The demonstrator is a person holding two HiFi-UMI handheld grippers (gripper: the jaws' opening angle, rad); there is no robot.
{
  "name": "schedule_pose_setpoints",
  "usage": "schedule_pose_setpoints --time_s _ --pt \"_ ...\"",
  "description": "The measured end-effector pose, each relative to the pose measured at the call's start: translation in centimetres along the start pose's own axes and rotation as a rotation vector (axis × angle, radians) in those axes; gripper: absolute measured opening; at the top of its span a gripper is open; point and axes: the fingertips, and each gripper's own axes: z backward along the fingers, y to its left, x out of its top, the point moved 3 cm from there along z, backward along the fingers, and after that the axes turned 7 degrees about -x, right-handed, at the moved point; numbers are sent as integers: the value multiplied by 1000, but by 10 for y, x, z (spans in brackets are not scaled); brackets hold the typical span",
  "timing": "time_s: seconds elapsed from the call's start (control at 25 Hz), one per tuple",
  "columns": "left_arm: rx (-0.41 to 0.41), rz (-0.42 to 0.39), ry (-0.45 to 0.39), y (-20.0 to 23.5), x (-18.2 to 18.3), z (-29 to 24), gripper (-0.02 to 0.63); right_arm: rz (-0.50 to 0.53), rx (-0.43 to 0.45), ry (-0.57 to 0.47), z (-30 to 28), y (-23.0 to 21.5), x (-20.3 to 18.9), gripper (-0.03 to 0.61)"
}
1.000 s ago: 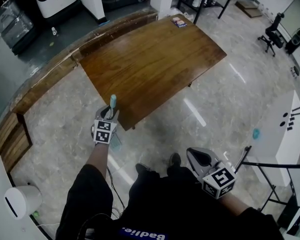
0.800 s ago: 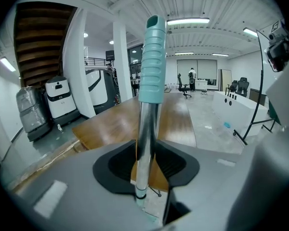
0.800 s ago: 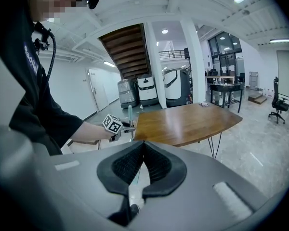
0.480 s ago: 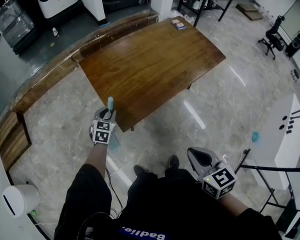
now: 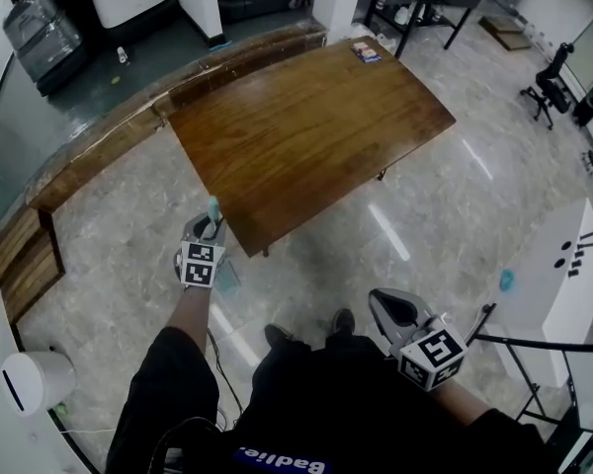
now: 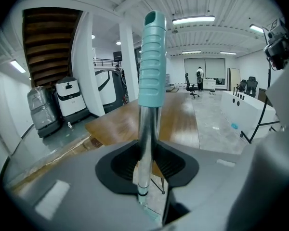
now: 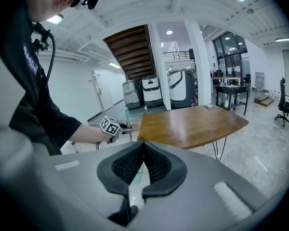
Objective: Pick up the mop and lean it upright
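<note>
Left gripper, jaws just closed in, clamps the mop upright by its chrome shaft beside the wooden table. Right gripper: jaws together, nothing between (shirt lettering reads "Badlie").

In the head view the left gripper covers most of the mop; only its teal grip tip shows. In the left gripper view its shaft's lower end drops behind the gripper's body. At the counter far corner, the small items cannot be made out
</note>
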Motion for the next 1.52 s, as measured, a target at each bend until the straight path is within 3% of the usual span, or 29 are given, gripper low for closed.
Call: schedule_pose_setpoints --time_s 0.96,1.52 --pt "126 42 -8 18 -25 73 124 65 96 -2 -11 19 8 5" --pt "95 49 -85 -27 5 102 129 83 161 -29 -13 26 13 5"
